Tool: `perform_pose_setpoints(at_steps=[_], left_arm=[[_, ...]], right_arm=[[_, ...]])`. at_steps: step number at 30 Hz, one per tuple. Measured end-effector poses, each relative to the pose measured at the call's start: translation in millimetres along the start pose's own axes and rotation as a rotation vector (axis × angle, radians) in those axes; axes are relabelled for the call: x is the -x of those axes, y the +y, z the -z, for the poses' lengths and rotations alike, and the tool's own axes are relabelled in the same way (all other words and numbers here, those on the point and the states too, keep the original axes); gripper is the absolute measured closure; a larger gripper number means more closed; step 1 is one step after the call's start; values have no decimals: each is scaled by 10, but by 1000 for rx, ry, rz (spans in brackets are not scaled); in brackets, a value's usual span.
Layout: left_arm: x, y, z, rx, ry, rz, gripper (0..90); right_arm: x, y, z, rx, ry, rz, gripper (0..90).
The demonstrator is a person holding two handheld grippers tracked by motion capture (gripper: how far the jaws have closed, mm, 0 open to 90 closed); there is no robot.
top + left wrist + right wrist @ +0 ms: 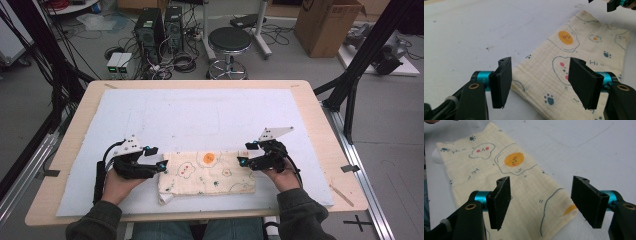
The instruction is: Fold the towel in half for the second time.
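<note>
**A:** Where does the cloth lie?

**B:** The cream printed cloth (206,173), folded into a long rectangle, lies flat on the white mat (200,115) near the person's edge of the wooden table (320,115). It sits between the two grippers, its long side running from left to right in the high view. It bears fried-egg drawings, small paw prints and the word "Hi".

**A:** And the left gripper?

**B:** The left gripper (161,165) sits at the cloth's left short edge, held in the person's left hand (117,185). In the left gripper view (539,82) its jaws stand wide apart, with the cloth's edge lying on the mat beneath the gap. Neither pad presses on the fabric.

**A:** The right one?

**B:** The right gripper (243,161) is at the cloth's right short edge, in the right hand (282,179). Its own view (540,202) shows the jaws spread wide as well, the cloth's end below and between them, nothing clamped.

**A:** Is the cloth neat?

**B:** Mostly. At its near left corner in the high view, a white under-layer peeks out beyond the printed face.

**A:** Anything beyond the table?

**B:** A black round stool (229,40), two computer towers (160,30) and a cardboard box (325,25) stand on the floor behind.
</note>
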State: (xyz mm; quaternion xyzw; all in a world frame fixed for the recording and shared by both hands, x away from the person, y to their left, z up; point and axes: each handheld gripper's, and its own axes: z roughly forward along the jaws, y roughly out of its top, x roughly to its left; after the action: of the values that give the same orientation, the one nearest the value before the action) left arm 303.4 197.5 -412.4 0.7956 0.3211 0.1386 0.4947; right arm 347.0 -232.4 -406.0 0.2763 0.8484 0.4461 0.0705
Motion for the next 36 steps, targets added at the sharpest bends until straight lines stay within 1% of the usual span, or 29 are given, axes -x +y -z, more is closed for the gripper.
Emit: perform_pose_setpoints(at_steps=[13, 16, 19, 20, 22, 24, 29, 31, 33, 36], left_arm=[[-5, -3, -12, -2, 1, -2, 360], [-8, -5, -24, -4, 10, 1, 361], [-21, -6, -45, -12, 18, -8, 361], [-27, -7, -53, -12, 22, -7, 361], [-47, -10, -83, -9, 26, 9, 363], [-70, -7, -107, -14, 34, 10, 371], [-131, -2, -189, -7, 32, 61, 424], [-150, -4, -222, -8, 35, 69, 432], [-161, -6, -248, -18, 39, 65, 452], [-172, -5, -305, -38, 44, 69, 467]], right_arm=[[18, -1, -5, -2, -6, -3, 319], [23, -5, 1, -3, -12, -6, 321], [50, -7, -5, -1, -19, 2, 324], [55, -8, -2, -7, -20, -5, 326], [77, -11, -6, -5, -25, -10, 333], [101, -13, -10, -10, -30, -18, 338], [182, -24, -31, -16, -43, -36, 352], [213, -28, -33, -16, -40, -50, 357], [233, -32, -33, -14, -42, -59, 366], [270, -41, -43, -20, -46, -72, 380]])
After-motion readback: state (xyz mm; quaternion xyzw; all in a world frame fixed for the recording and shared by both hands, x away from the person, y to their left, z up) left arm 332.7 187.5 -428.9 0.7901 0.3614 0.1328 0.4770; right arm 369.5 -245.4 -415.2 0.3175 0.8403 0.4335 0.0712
